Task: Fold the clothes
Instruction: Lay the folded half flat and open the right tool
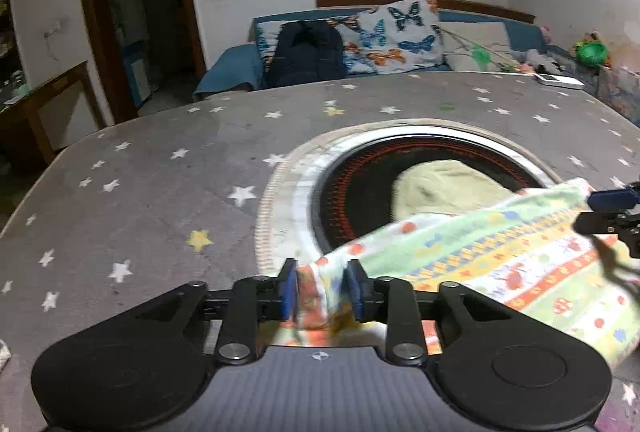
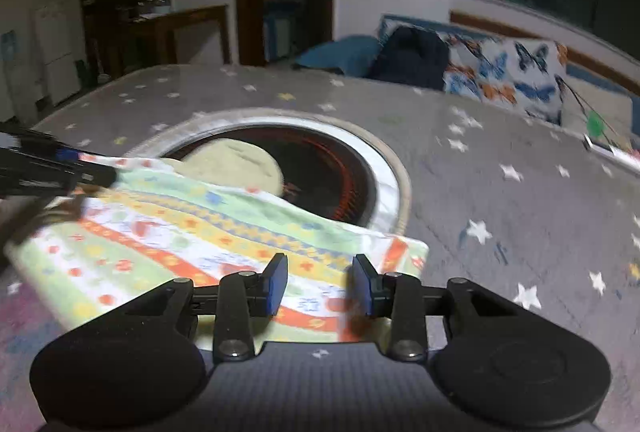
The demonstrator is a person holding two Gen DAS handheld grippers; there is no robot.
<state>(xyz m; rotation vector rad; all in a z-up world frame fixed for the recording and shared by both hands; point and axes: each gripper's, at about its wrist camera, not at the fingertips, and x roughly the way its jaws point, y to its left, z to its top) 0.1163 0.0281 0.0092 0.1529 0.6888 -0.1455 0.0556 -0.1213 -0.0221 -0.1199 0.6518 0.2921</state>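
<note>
A patterned cloth [image 1: 500, 260] with green, yellow, orange and white stripes lies over the near edge of a round black heater plate [image 1: 360, 184]. My left gripper [image 1: 322, 288] is shut on a bunched corner of the cloth. In the right wrist view the cloth [image 2: 192, 244] spreads flat under my right gripper [image 2: 320, 282], whose jaws stand apart over the cloth's near edge without pinching it. The left gripper's fingers [image 2: 72, 168] show at the left, at the cloth's far corner. A pale yellow cloth [image 1: 436, 188] lies on the heater plate.
The table [image 1: 140, 192] has a grey cover with stars. The heater plate has a pale ring [image 2: 396, 188] around it. Behind stand a blue sofa [image 1: 232, 68] with a butterfly cushion [image 1: 400, 32] and a dark backpack [image 1: 308, 52]. A white remote [image 1: 560, 80] lies at the table's far right.
</note>
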